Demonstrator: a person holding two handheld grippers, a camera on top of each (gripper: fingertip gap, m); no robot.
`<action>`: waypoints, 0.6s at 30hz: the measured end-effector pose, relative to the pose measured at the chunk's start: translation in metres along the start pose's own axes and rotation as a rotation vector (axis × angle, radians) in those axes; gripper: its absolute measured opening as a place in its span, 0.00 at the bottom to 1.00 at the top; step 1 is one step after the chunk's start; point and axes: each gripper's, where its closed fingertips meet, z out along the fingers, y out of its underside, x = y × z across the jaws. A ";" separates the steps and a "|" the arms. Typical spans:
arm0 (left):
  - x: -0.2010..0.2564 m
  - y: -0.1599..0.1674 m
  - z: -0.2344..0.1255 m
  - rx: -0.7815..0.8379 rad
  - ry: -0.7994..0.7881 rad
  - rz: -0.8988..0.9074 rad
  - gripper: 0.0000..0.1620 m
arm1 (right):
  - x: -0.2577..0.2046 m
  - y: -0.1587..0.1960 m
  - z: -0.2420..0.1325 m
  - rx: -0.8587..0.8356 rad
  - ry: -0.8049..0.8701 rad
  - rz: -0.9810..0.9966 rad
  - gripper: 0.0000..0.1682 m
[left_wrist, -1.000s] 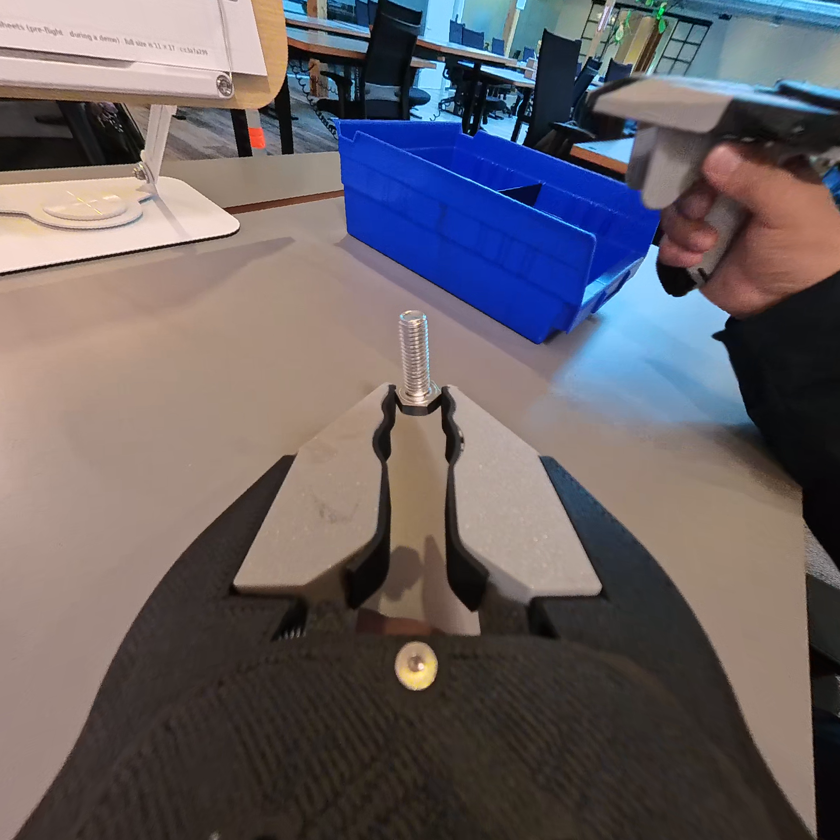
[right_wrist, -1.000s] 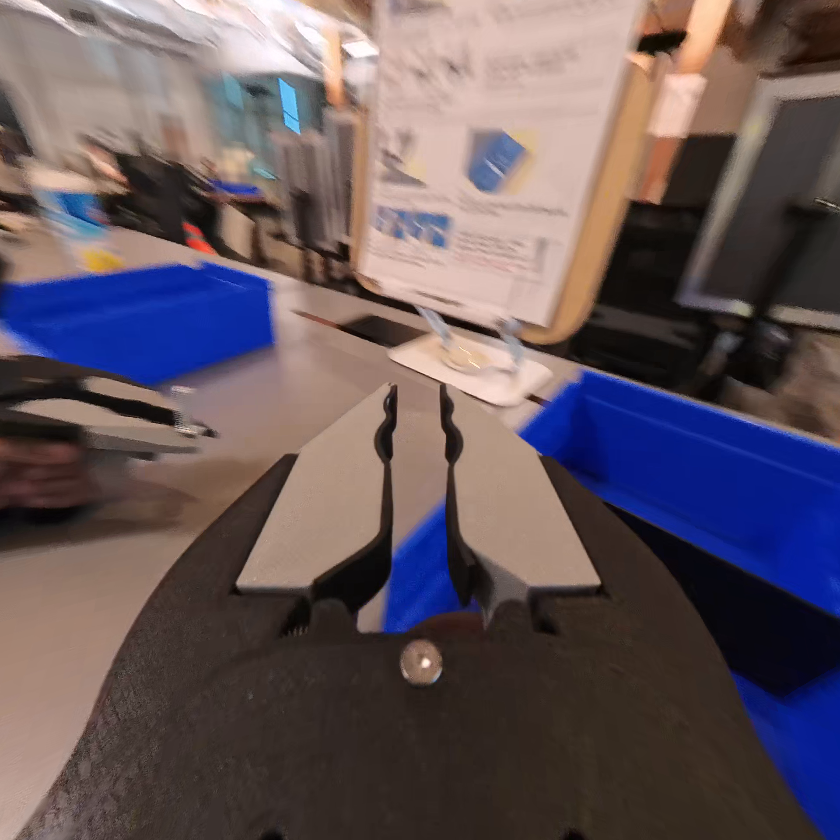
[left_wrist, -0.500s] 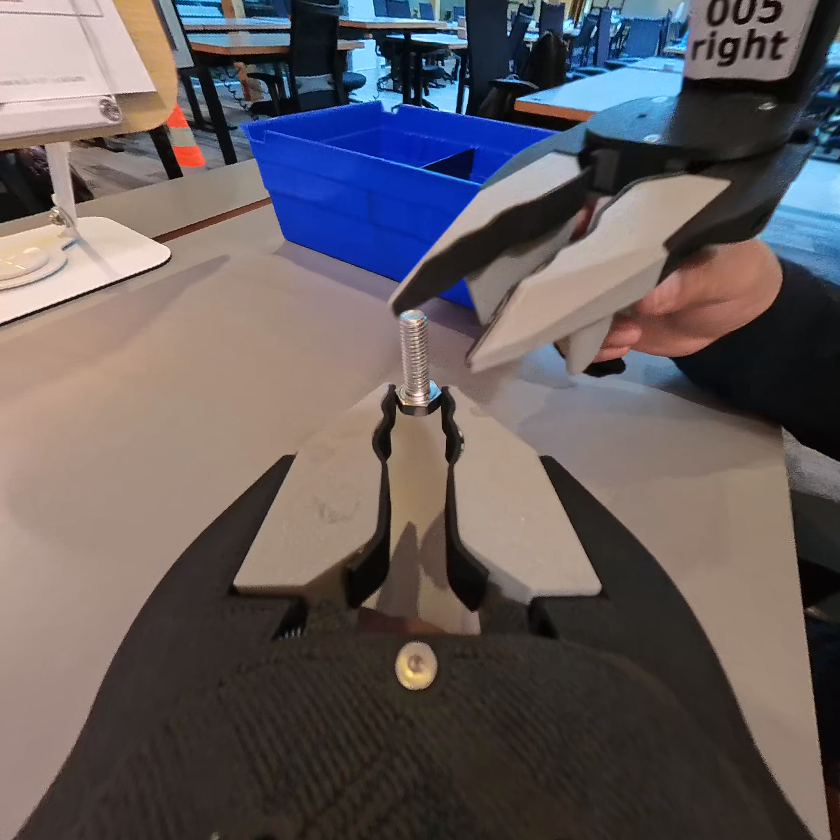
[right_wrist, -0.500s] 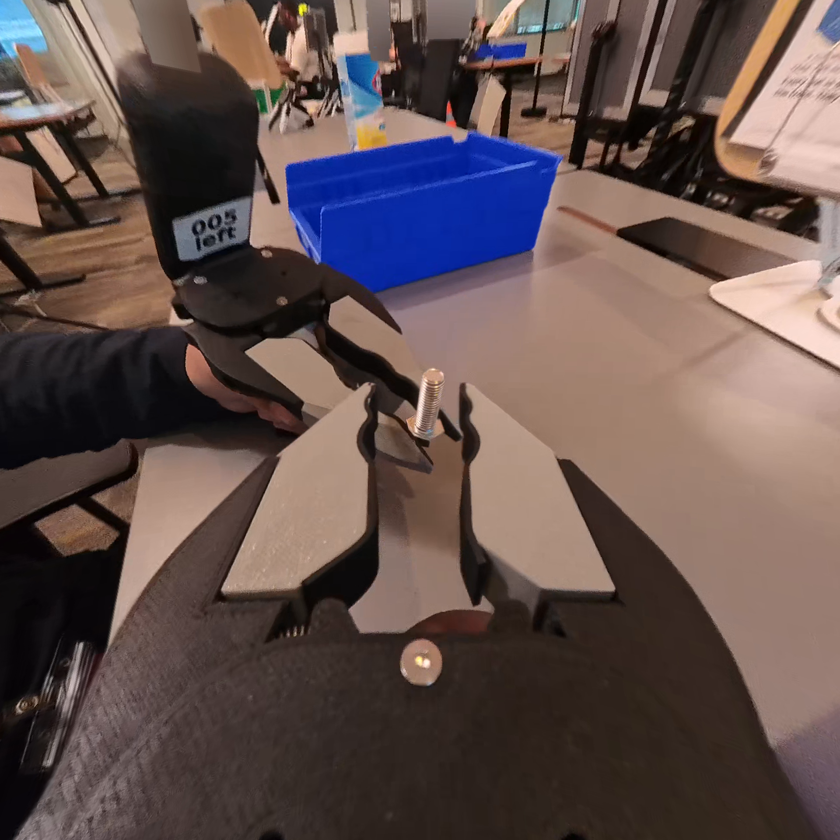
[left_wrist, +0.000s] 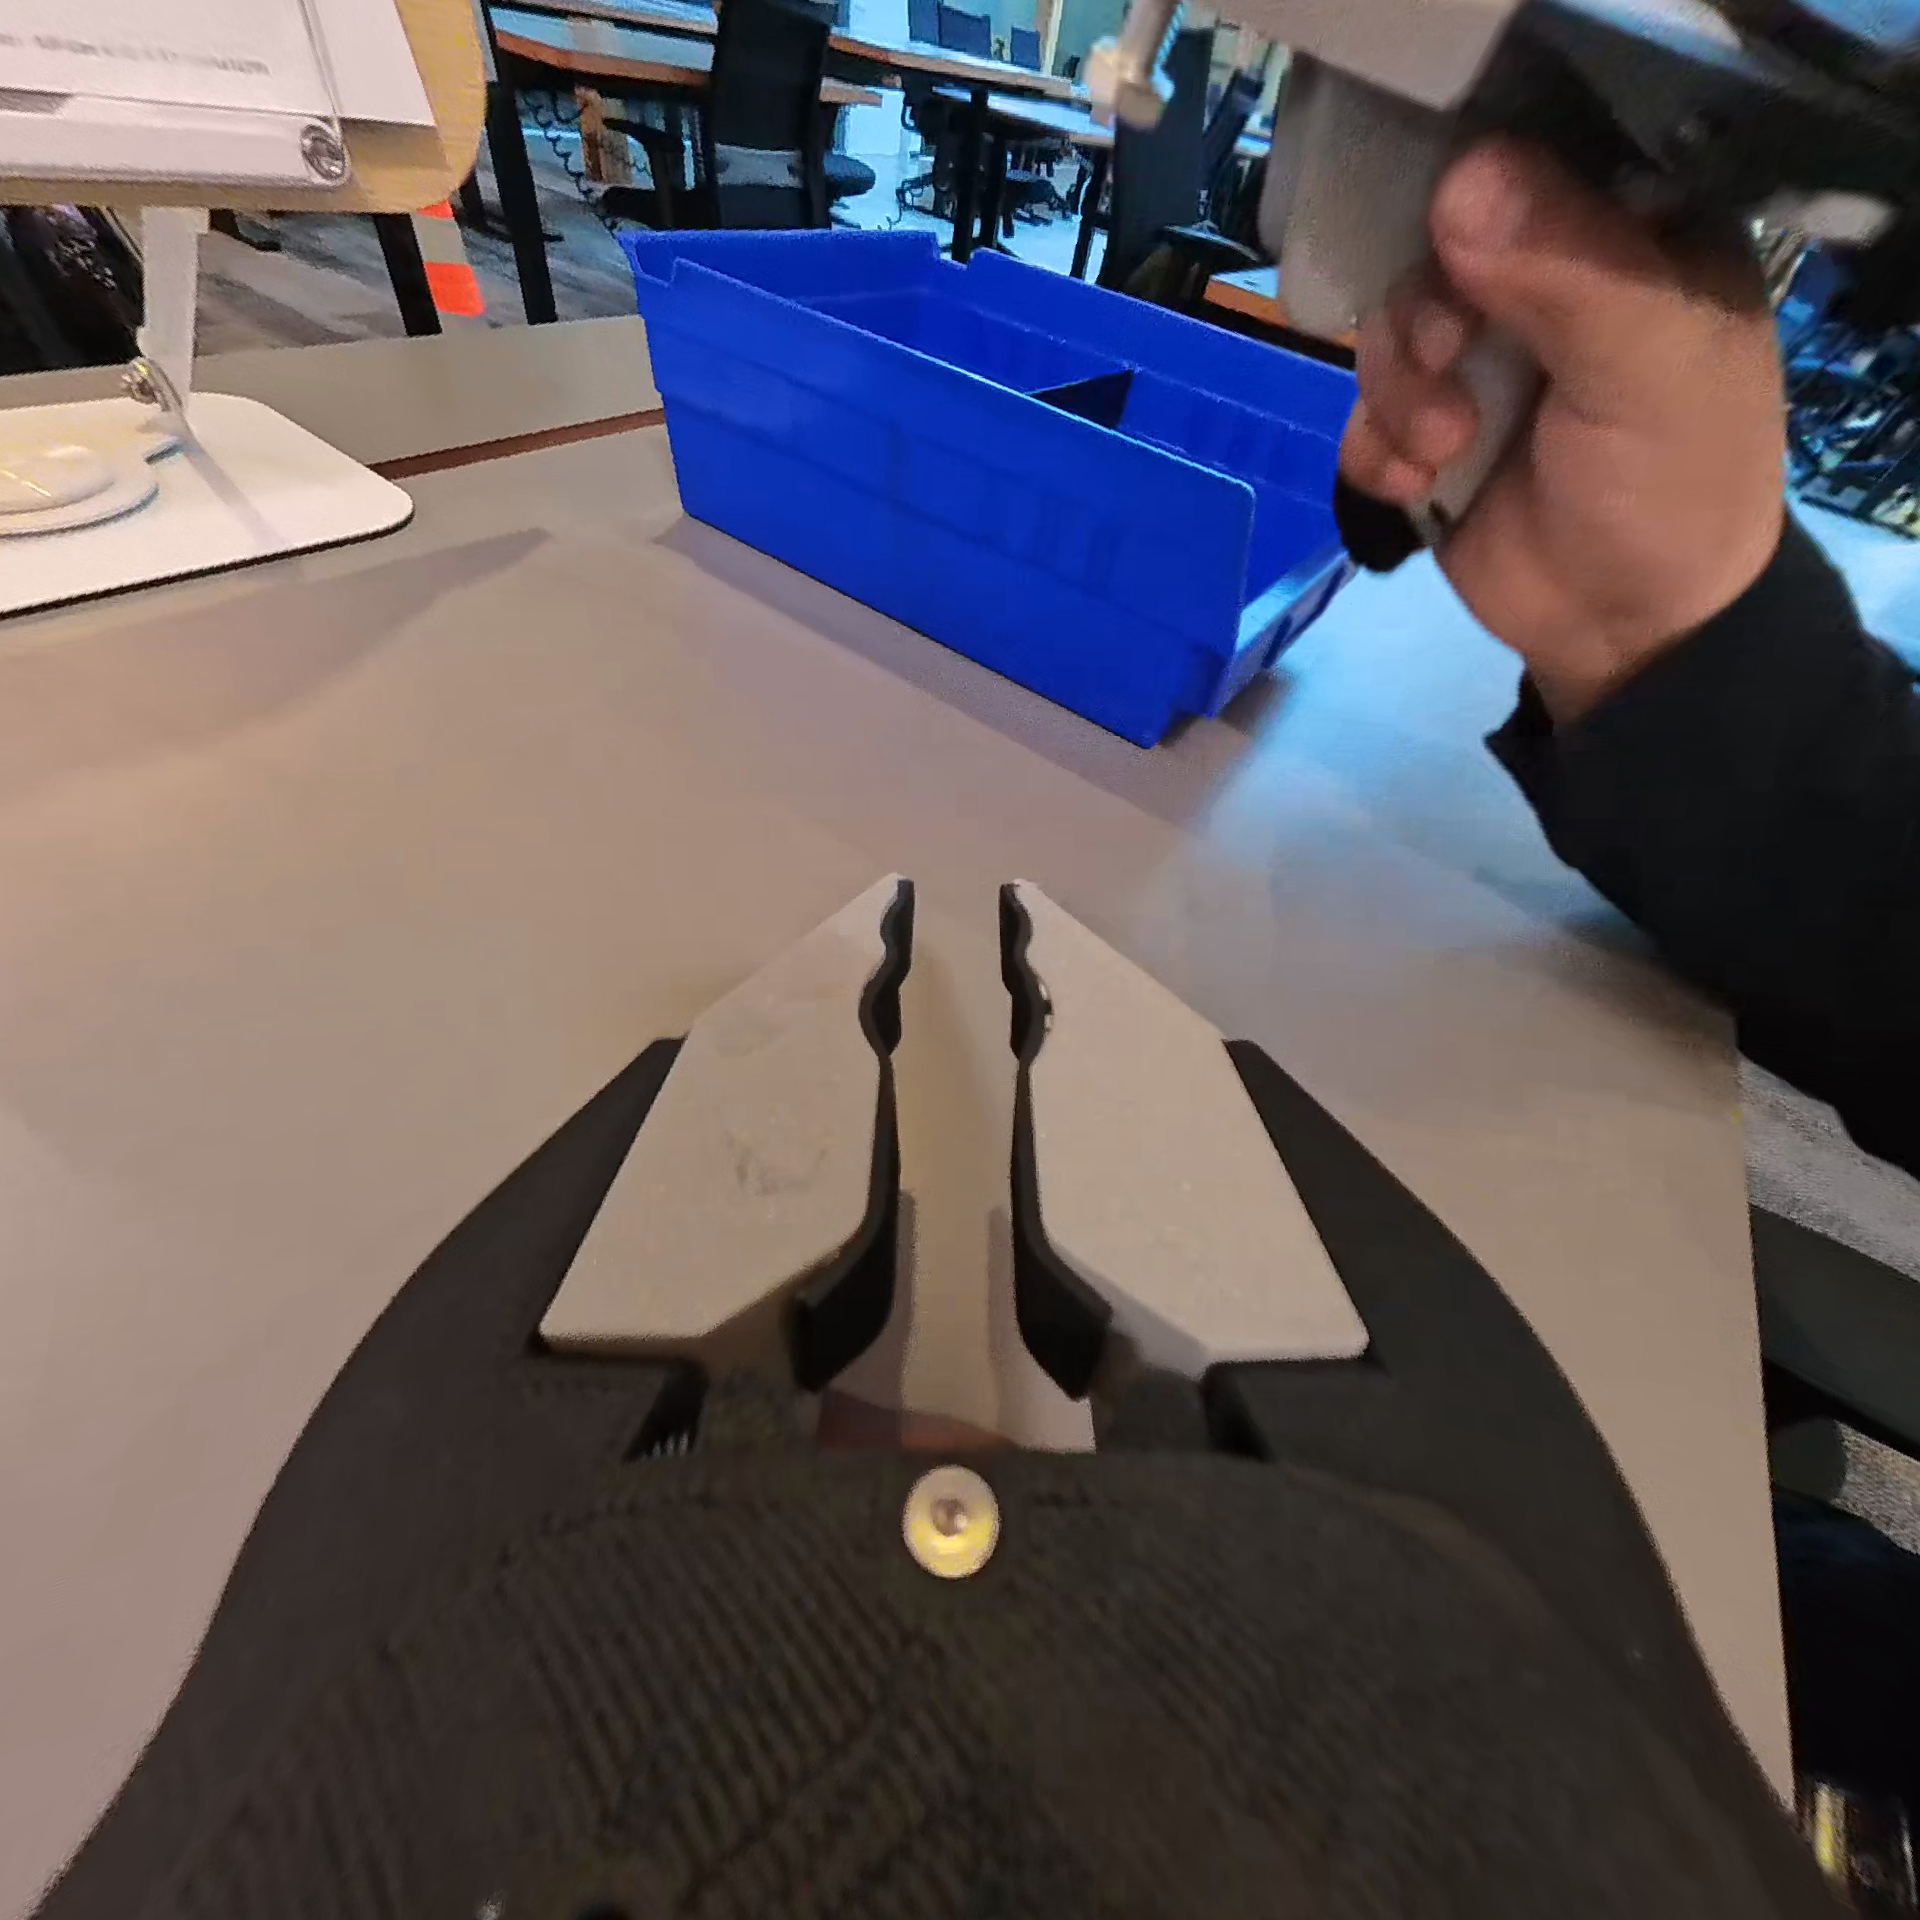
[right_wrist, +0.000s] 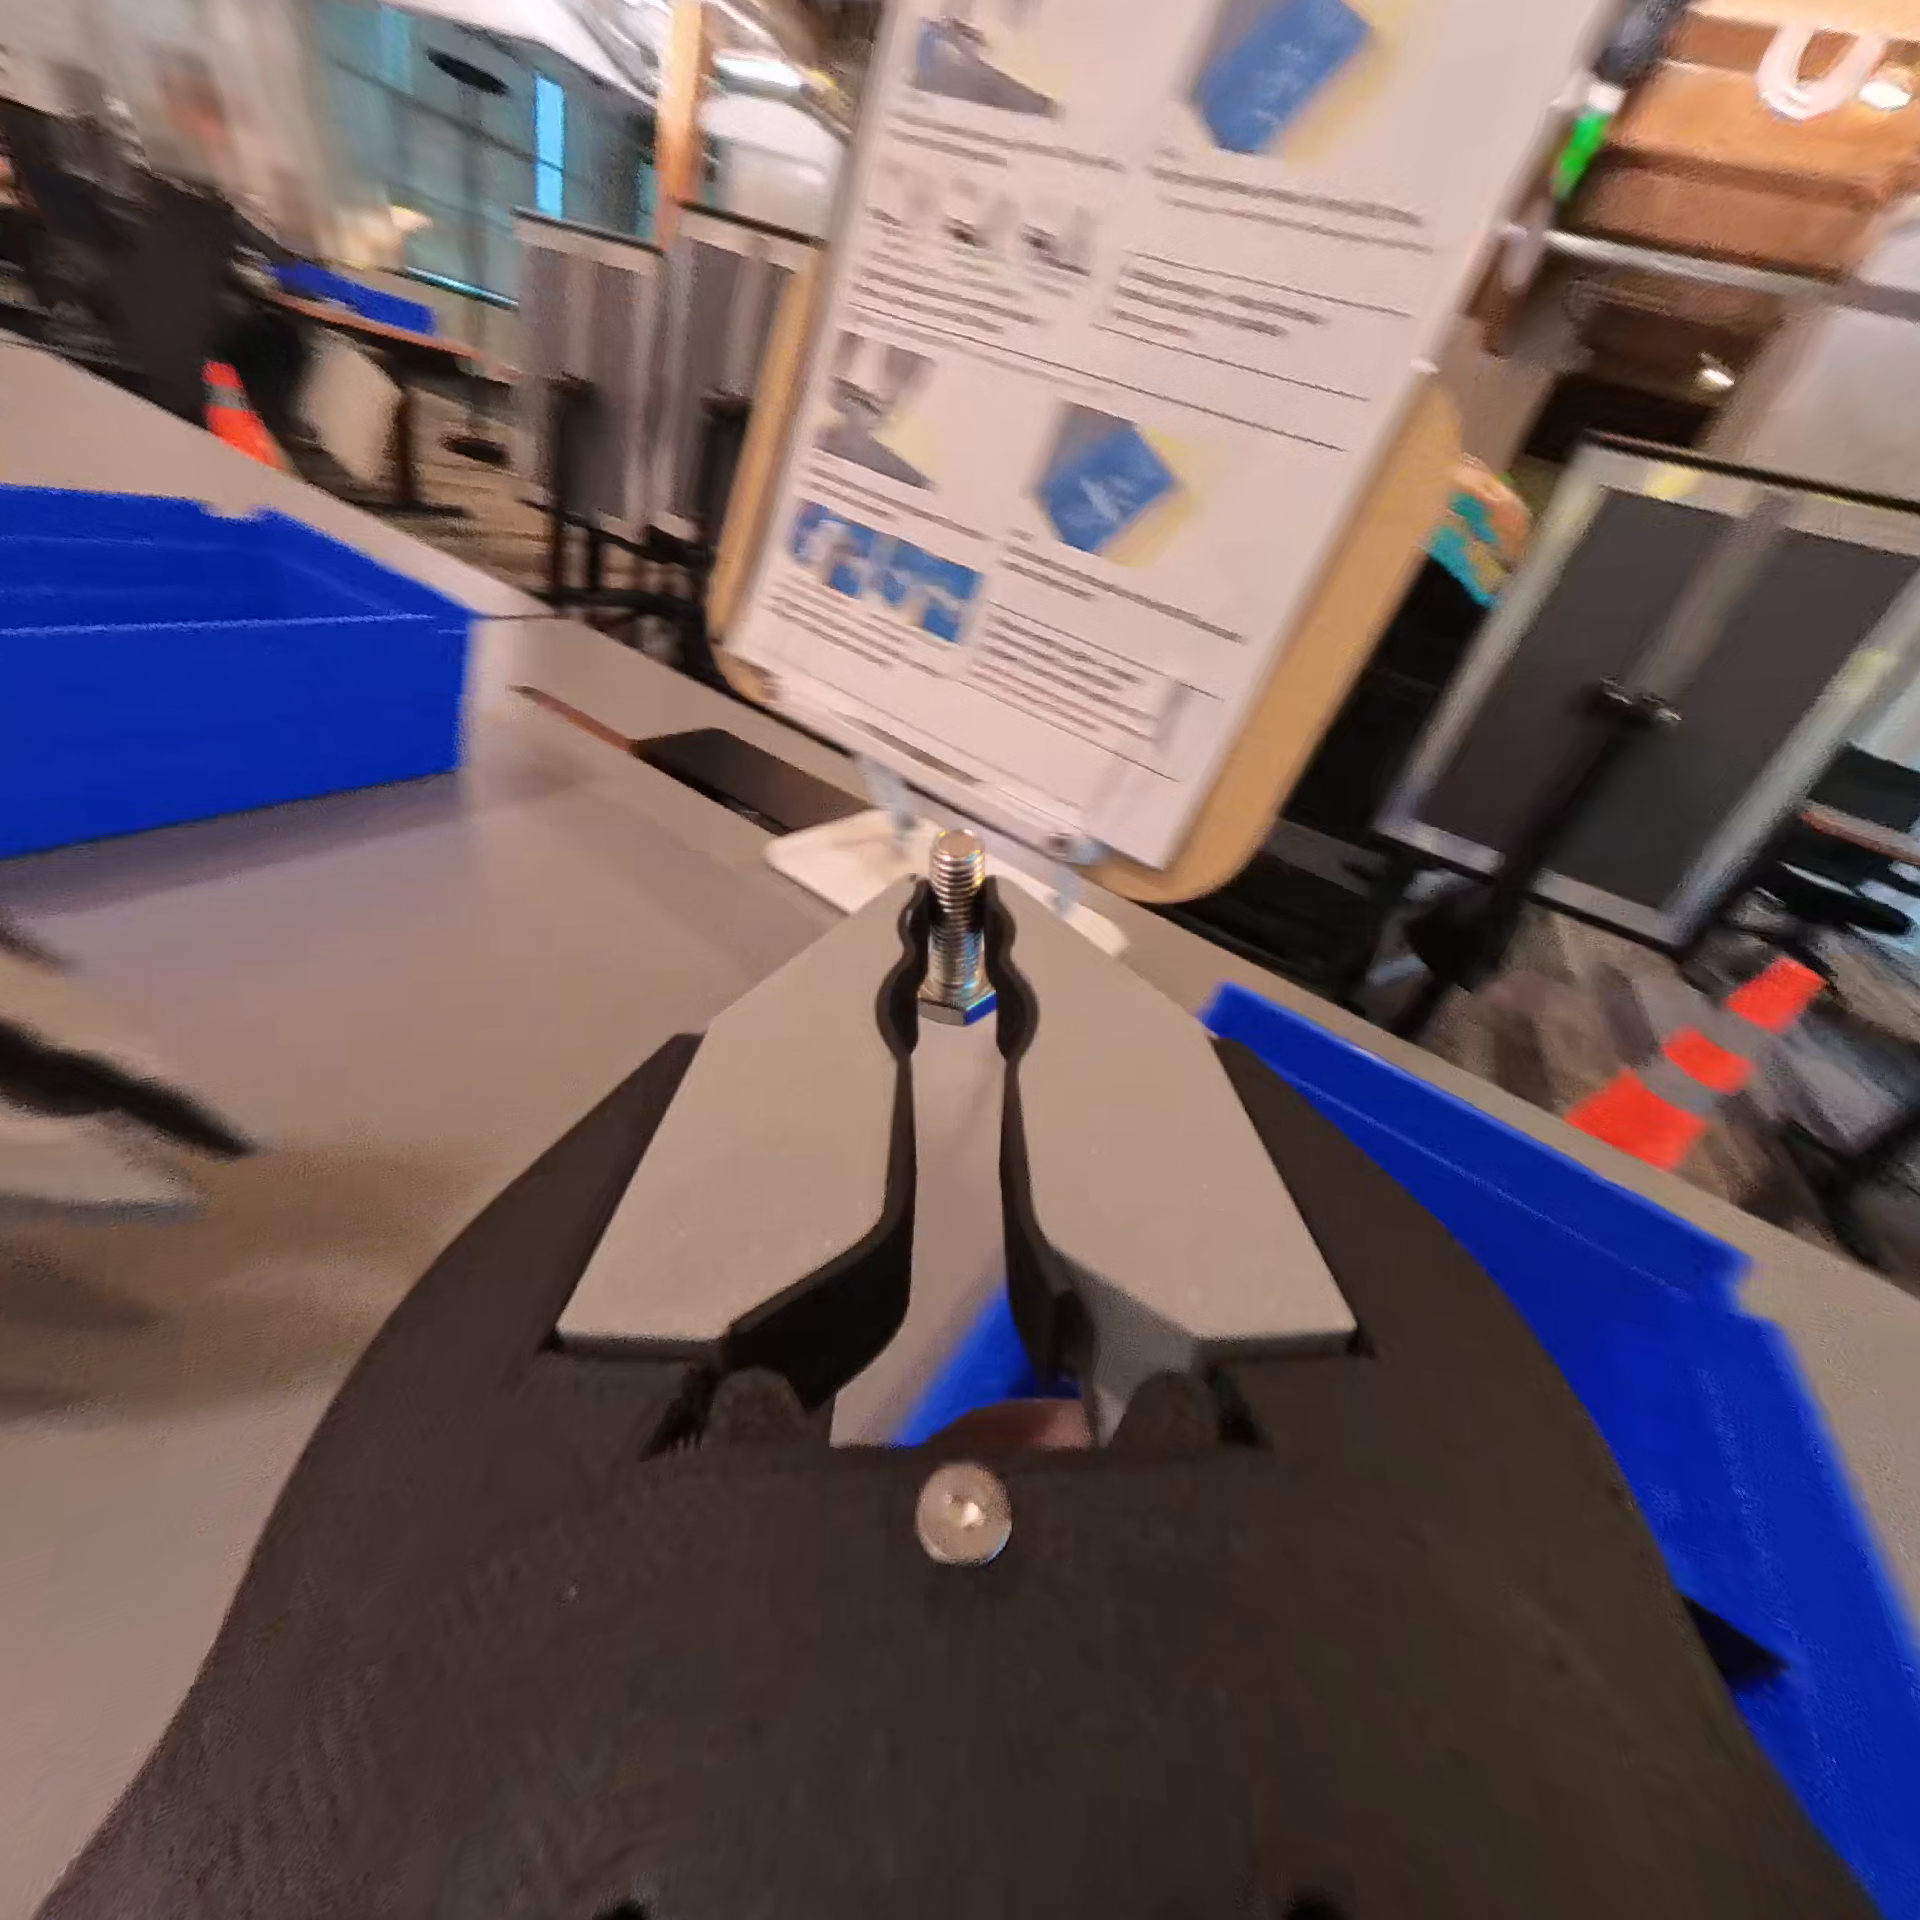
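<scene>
Right hand-held gripper (right_wrist: 956, 935) pinches the bolt (right_wrist: 954, 935) upright; left hand-held gripper (left_wrist: 956, 904) sits slightly open, empty. Steady squeeze matters.

silver bolt (right_wrist: 954, 940), blue bin (left_wrist: 966, 499), grey table (left_wrist: 416, 831).

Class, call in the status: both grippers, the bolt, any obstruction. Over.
Left gripper open, empty, above grey table. Right gripper shut on bolt, threads up. Blue bin beneath.

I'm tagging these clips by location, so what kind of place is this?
Probably an open office or lab workspace: rows of desks with black office chairs behind, blue parts bins on a grey table, and an instruction sheet on a stand.
</scene>
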 end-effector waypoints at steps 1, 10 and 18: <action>-0.001 0.000 0.000 -0.001 -0.003 -0.001 0.09 | 0.024 0.004 0.003 -0.027 0.050 0.007 0.04; 0.000 0.001 0.001 -0.007 0.000 0.005 0.08 | 0.154 0.099 0.026 -0.426 0.335 -0.063 0.10; 0.004 0.003 0.002 -0.022 0.008 0.021 0.08 | 0.138 0.064 0.015 -0.238 0.303 -0.007 0.14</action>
